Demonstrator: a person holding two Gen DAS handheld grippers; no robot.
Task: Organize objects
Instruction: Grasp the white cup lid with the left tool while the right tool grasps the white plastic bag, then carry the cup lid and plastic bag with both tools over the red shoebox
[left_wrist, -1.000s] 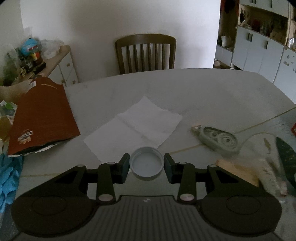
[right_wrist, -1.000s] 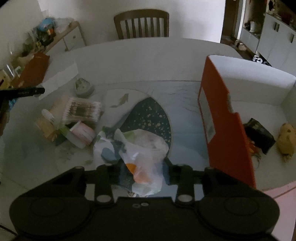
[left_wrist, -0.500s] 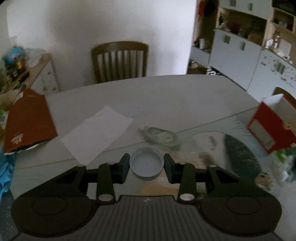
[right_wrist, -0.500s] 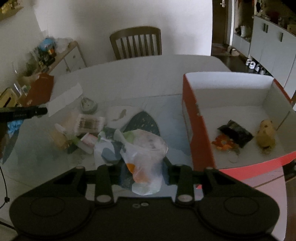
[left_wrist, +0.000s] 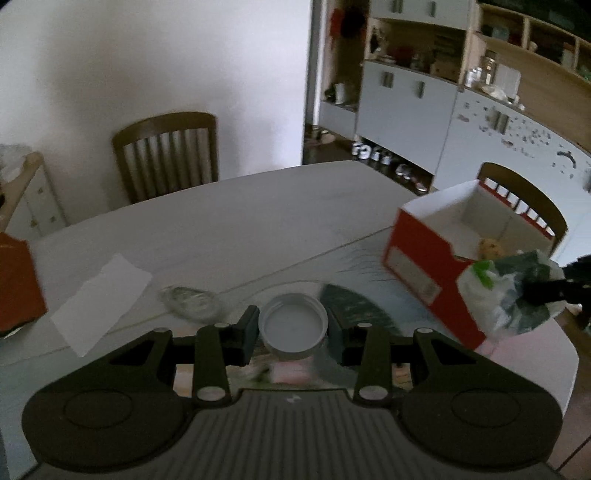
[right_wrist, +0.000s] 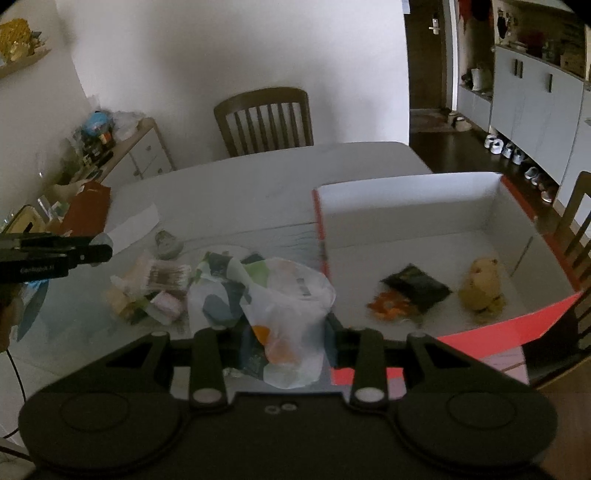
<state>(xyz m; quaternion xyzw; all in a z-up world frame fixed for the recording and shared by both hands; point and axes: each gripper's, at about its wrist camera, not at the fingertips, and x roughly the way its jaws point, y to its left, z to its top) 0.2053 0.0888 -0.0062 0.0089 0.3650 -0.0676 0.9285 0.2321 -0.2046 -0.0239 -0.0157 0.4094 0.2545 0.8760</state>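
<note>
My left gripper (left_wrist: 293, 330) is shut on a grey round lid (left_wrist: 293, 326), held above the table and turned toward the red box (left_wrist: 424, 266). My right gripper (right_wrist: 282, 345) is shut on a crumpled plastic bag (right_wrist: 288, 295), held near the box's left wall (right_wrist: 319, 221). The bag also shows in the left wrist view (left_wrist: 506, 295) in front of the box. The open box holds a dark packet (right_wrist: 415, 286), an orange wrapper (right_wrist: 388, 306) and a yellow plush toy (right_wrist: 480, 284). The left gripper shows at the left edge of the right wrist view (right_wrist: 94, 253).
A pile of small items (right_wrist: 155, 288) lies on the patterned mat left of the bag. A tape dispenser (left_wrist: 188, 301), a white paper sheet (left_wrist: 101, 297) and a brown carton (left_wrist: 16, 280) lie to the left. Chairs (left_wrist: 166, 153) stand around the table.
Both grippers have swung right and risen. The box has come into the left wrist view. The bag has lifted off the mat toward the box. The lid stays gripped.
</note>
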